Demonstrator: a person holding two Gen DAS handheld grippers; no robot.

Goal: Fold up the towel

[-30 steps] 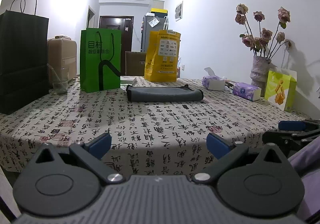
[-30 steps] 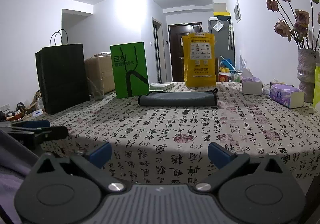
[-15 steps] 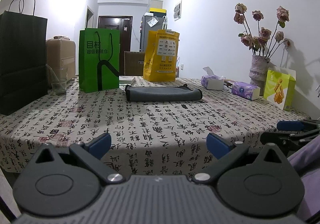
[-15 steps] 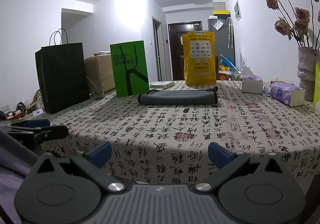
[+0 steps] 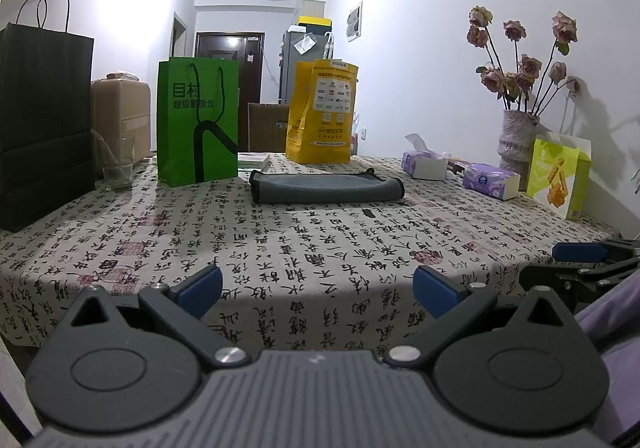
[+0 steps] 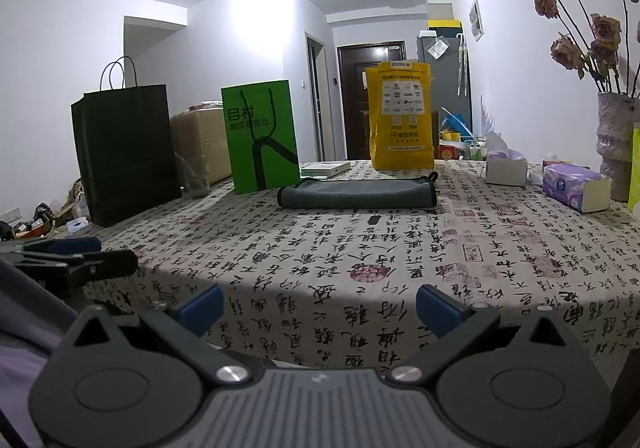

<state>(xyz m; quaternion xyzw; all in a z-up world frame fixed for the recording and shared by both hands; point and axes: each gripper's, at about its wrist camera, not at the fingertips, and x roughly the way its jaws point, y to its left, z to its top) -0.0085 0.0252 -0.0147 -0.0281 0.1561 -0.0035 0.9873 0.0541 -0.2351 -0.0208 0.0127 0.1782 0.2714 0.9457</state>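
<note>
We hold our left gripper at the near edge of the table, its blue-tipped fingers spread wide with nothing between them; our right gripper hangs beside it at the same edge, equally wide and empty. The grey towel lies flat and already doubled over, well ahead of both pairs of fingers toward the far side of the calligraphy-print tablecloth. Going left to right behind and around it, we see a black paper bag, a drinking glass, a green bag just left of the towel, a yellow bag behind it, then tissue packs and a vase of dried roses. Between our fingers and the towel's near hem the cloth is bare except for a small dark tag.
</note>
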